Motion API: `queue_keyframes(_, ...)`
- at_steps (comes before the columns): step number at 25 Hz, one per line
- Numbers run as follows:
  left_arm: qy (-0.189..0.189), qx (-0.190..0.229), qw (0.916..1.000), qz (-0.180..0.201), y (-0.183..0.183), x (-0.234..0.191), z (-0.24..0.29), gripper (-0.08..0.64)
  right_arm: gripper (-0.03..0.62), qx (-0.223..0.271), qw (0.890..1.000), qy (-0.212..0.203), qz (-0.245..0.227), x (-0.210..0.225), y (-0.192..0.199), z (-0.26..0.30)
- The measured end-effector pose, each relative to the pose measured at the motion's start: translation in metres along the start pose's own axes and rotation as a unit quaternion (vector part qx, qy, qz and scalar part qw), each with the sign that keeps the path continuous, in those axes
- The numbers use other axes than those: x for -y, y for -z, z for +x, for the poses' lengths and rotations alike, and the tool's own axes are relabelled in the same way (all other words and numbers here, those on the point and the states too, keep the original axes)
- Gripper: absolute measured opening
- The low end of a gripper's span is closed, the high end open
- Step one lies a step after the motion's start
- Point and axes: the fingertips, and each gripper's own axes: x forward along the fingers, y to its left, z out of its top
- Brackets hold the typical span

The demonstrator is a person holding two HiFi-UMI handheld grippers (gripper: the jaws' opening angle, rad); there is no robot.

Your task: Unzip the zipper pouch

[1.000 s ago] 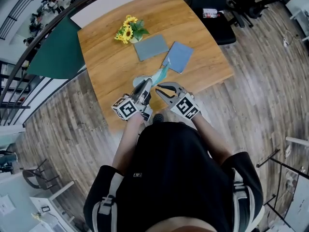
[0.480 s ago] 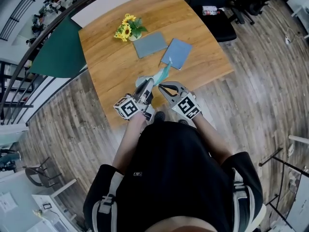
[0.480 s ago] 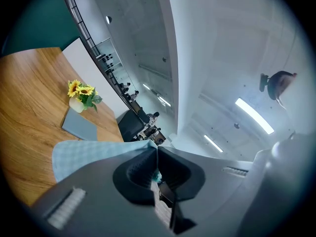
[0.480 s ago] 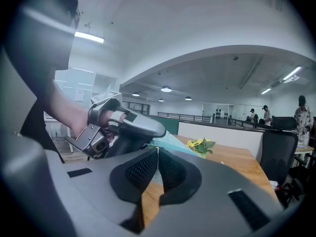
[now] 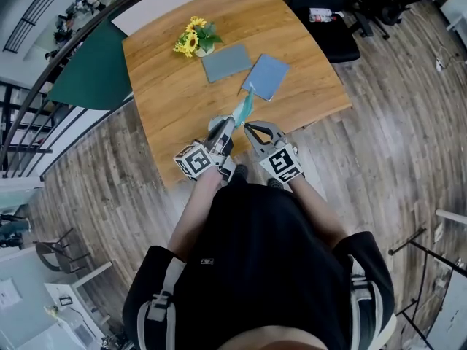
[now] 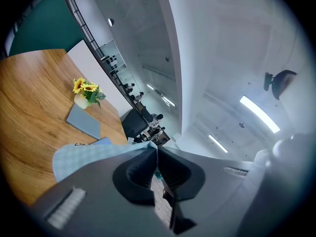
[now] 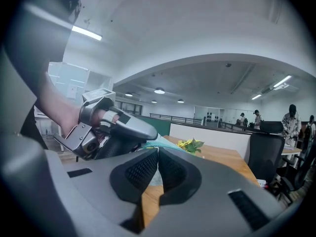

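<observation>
This is an open-plan office. At the top of the head view a black office chair (image 5: 334, 39) stands beside a wooden table (image 5: 168, 93). The right gripper view shows ceiling strip lights (image 7: 85, 32) at upper left and people (image 7: 292, 118) among desks at far right.

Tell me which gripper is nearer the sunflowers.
Left. The left gripper is at the near edge of the table, on the side where the sunflowers stand; the right gripper is close beside it, slightly farther from them.
</observation>
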Motion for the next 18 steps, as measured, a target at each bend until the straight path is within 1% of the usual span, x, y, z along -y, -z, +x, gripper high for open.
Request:
queue_keyframes(5, -0.002, -0.001, 1.0000, 0.000, 0.015, 0.010, 0.001, 0.006, 0.009, 0.000, 1.000, 0.020, 0.002, 0.010, 0.005, -0.015)
queue_keyframes(13, -0.010, 0.002, 0.9999, 0.002, 0.029, 0.017, 0.000, 0.006, 0.009, -0.005, 1.000, 0.019, -0.001, 0.012, 0.013, -0.023)
queue_keyframes(18, -0.014, -0.002, 0.9998, 0.011, 0.032, 0.025, -0.002, 0.006, 0.009, 0.002, 1.000, 0.017, 0.003, 0.013, 0.011, -0.027)
